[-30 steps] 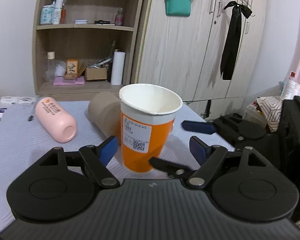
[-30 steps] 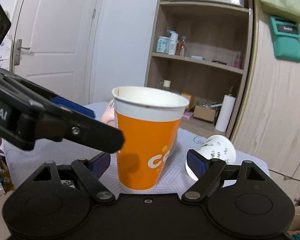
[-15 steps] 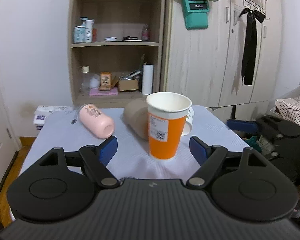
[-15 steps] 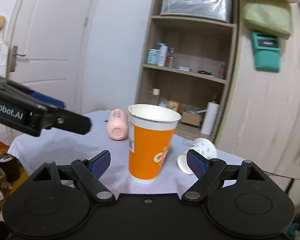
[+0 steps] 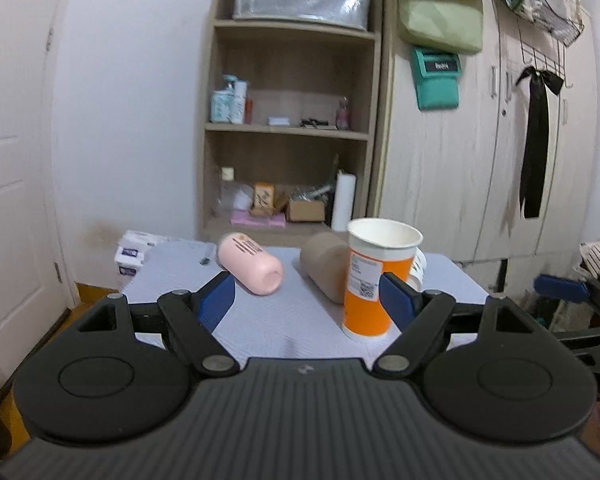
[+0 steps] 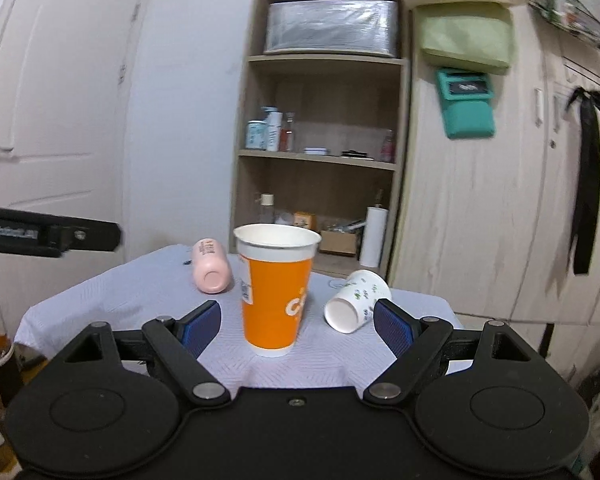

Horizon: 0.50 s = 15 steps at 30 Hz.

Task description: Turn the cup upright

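Seemingly the flip is done: the orange cup [image 6: 275, 294] stands upright, mouth up, on the cloth-covered table [image 6: 100, 292], and nothing grips it. Three others lie on their sides there, the pink cup [image 6: 211, 272], the brown cup [image 5: 323, 266] and the white cup [image 6: 356, 300], so more may be left. Both tongs are spread wide and empty, well back from the table: the cup shows between the right tongs [image 6: 298, 322], and by the right-hand finger of the left tongs [image 5: 308, 302].
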### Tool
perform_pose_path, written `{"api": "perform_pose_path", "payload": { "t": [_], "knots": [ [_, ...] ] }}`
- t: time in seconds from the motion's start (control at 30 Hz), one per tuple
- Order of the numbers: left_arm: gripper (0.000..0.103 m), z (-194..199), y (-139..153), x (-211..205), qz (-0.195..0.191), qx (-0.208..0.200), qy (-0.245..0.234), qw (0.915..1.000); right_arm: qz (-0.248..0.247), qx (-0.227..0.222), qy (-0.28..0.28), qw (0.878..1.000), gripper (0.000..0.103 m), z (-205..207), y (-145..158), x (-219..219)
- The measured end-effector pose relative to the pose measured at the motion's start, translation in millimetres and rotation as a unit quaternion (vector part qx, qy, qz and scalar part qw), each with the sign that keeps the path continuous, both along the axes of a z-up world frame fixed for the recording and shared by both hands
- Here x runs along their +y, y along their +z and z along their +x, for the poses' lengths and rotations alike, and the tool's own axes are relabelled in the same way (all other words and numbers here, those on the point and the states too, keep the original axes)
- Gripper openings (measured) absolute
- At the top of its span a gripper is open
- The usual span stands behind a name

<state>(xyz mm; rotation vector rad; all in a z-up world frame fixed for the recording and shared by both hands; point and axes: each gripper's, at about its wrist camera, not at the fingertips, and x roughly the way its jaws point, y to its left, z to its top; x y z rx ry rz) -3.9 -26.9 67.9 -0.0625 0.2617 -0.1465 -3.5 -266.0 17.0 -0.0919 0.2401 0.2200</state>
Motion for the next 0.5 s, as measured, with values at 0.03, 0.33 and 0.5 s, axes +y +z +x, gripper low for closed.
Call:
{"api": "perform_pose_path", "payload": {
  "t": [0.03, 0.33, 0.5],
  "knots": [
    [0.079, -0.7, -1.7, 2.3, -0.005, 0.000, 0.004, 1.0000, 0.004, -0.001, -0.007, 1.000, 0.087, -0.2, -1.9, -1.3],
    [0.087, -3.4, -17.5, 9.0, -0.007, -0.014, 0.018, 0.9997, -0.008, -0.052, -0.020, 0.998, 0.087, -14.7, -11.5, 1.5],
    [0.090, 1.0, -27.9, 5.4, 0.000, 0.002, 0.018, 0.9998, -0.022, -0.057, -0.022, 0.998, 0.100, -16.1, -19.8, 6.5]
  ]
}}
